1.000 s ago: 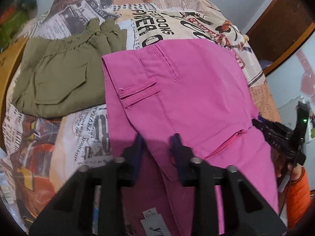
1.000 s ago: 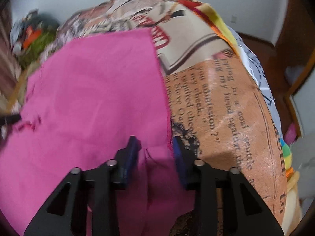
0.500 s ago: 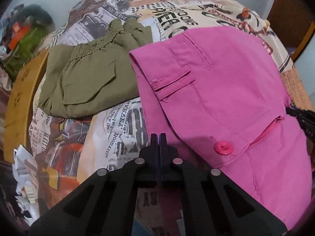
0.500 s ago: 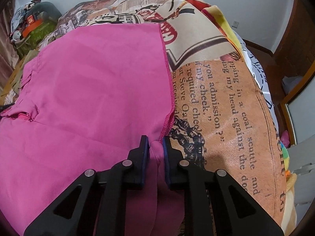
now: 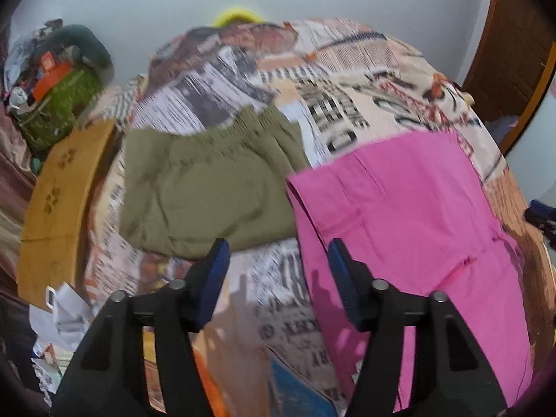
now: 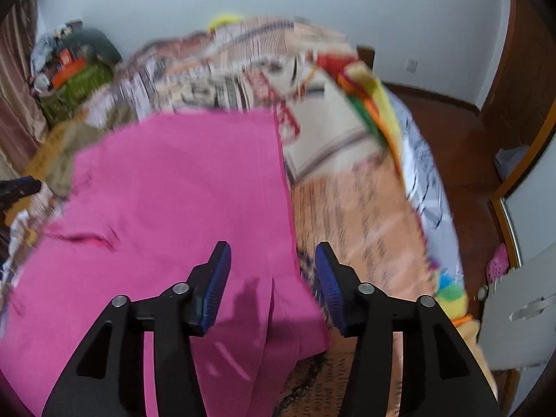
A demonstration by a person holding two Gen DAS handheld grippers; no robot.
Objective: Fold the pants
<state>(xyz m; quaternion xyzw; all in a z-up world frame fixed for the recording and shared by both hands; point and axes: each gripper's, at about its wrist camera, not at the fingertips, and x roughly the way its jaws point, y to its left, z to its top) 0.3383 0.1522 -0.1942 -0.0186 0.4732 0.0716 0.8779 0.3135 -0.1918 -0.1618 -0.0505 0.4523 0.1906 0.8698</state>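
My pants [image 5: 410, 215] are bright magenta pink, plain all over. To their left lies an olive-green folded garment [image 5: 208, 187]. Under both, the bedspread [image 5: 278, 292] carries a newspaper print in cream, peach, orange and black lettering. My grippers' arms are black with dark blue pads [image 5: 215, 274]. Far left, a mustard-yellow board [image 5: 59, 201]. The far wall [image 6: 312, 0] is pale grey-blue.

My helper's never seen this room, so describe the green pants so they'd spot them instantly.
Find the bed with the newspaper-print cover. Two garments lie on it; the olive green pants sit folded left of the pink pants, distinguished by their gathered elastic waistband.
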